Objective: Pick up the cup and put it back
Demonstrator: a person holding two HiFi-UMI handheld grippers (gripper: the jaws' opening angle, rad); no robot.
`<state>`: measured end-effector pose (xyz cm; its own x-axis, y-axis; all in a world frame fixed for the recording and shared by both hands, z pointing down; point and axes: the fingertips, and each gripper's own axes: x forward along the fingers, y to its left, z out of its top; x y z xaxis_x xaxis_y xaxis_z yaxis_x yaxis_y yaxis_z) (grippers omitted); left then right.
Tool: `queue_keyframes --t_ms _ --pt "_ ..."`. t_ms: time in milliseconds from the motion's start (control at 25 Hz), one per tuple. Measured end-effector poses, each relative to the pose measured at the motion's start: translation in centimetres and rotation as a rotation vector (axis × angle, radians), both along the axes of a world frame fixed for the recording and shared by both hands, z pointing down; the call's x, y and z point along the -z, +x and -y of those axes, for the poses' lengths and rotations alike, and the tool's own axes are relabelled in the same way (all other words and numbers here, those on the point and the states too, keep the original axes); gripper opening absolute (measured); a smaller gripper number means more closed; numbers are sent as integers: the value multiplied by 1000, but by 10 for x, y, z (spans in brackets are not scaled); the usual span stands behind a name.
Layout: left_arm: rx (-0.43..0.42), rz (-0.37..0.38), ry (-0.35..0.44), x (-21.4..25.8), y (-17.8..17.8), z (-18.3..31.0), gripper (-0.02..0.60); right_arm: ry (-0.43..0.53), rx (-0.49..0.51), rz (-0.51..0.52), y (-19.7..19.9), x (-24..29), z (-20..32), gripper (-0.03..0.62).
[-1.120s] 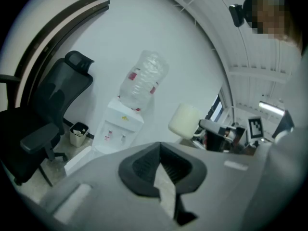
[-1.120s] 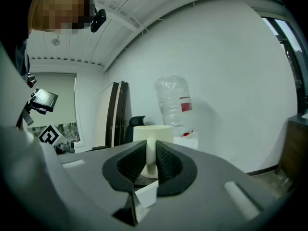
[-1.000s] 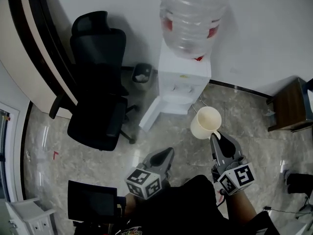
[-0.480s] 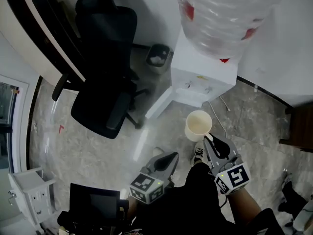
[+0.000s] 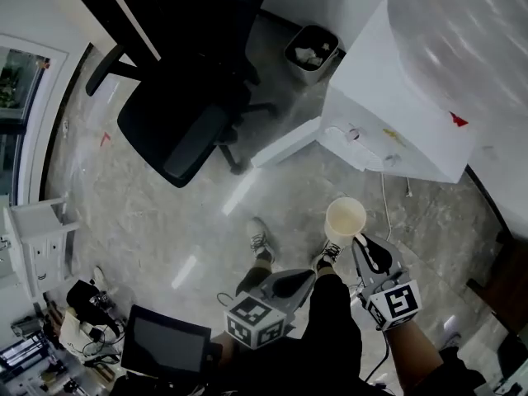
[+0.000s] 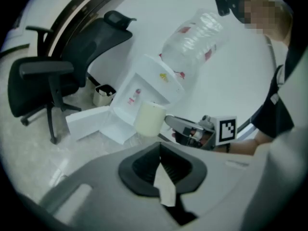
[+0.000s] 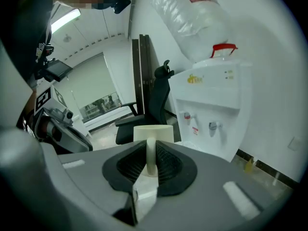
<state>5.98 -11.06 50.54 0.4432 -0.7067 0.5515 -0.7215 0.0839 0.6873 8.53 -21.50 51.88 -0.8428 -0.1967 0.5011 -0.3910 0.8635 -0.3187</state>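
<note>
Your right gripper (image 5: 361,240) is clamped on the handle of the cream cup (image 5: 345,219), holding it upright in the air above the floor (image 5: 165,229), in front of the white water dispenser (image 5: 388,97). Your left gripper (image 5: 302,276) has its jaws pressed together on nothing, near the right one. A black office chair (image 5: 177,130) stands to your left.

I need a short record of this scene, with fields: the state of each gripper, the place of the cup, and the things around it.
right gripper: shut on the handle of the cup
left gripper: shut, holds nothing
cup: cream, upright, held above the floor, in front of the water dispenser, apart from it
surroundings: black office chair; waste bin beside the dispenser
</note>
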Motion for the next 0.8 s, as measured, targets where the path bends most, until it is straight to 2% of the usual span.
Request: queue_keyframes --t_ms 120,240,400,480,600,800 --pt "-80 -23 -1 -30 0 9 5 -21 -47 -24 -8 -36 10 49" --pt "-117 -11 60 -57 -12 19 5 -20 -79 -72 -20 -78 9 49" --pt "-145 -31 101 -107 -24 16 5 -14 -8 -167 -47 -152 -2 49" --pt "-151 -49 121 -134 -22 13 5 1 11 -166 -56 -189 -2 49" --pt "-153 -55 155 -180 -17 12 5 19 -46 -121 -63 -255 13 48" --pt "-82 -85 146 -275 -10 11 5 5 -190 -104 -62 -378 67 49"
